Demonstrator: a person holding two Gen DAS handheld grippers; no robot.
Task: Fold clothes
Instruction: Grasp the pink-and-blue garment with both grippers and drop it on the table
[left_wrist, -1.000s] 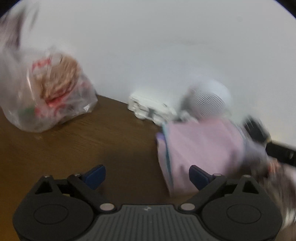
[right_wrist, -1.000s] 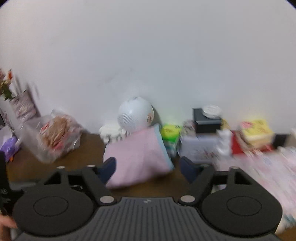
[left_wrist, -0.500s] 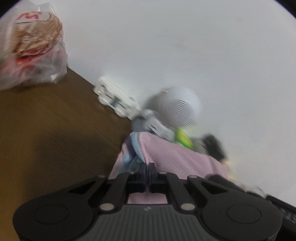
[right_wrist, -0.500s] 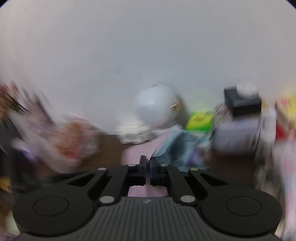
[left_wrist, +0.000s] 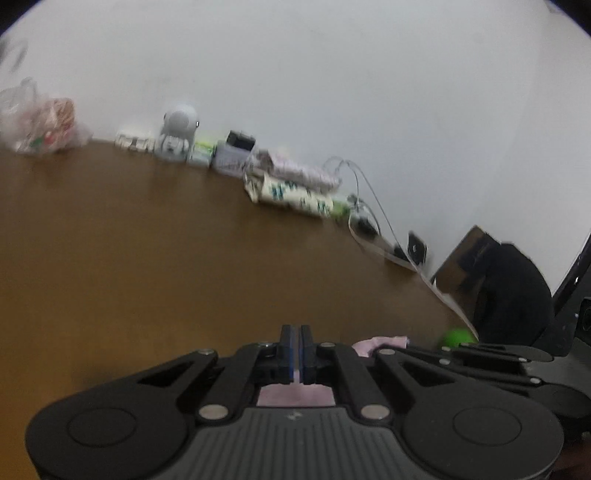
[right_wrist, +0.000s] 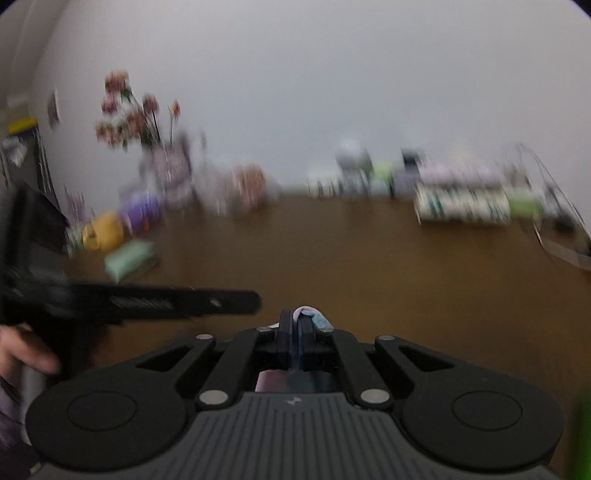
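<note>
1. Two tongs: the left tongs (left_wrist: 295, 343) and the right tongs (right_wrist: 294, 328).
2. One pink garment (left_wrist: 380, 341).
3. One brown tabletop (left_wrist: 155, 251).
4. One clear plastic bag (left_wrist: 40, 125).
5. One white round robot-like gadget (left_wrist: 177, 134).
6. One bunch of flowers (right_wrist: 133, 114).
7. One person's hand (right_wrist: 22, 354).

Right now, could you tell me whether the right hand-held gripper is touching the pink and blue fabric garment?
Touching: the right wrist view shows the right hand-held gripper shut on the pink and blue fabric garment, cloth bulging above its tips.

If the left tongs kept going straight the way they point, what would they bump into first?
Probably the bare brown table: the left tongs tilt down toward it. The clutter by the wall lies farther off, though depth is unclear.
</note>
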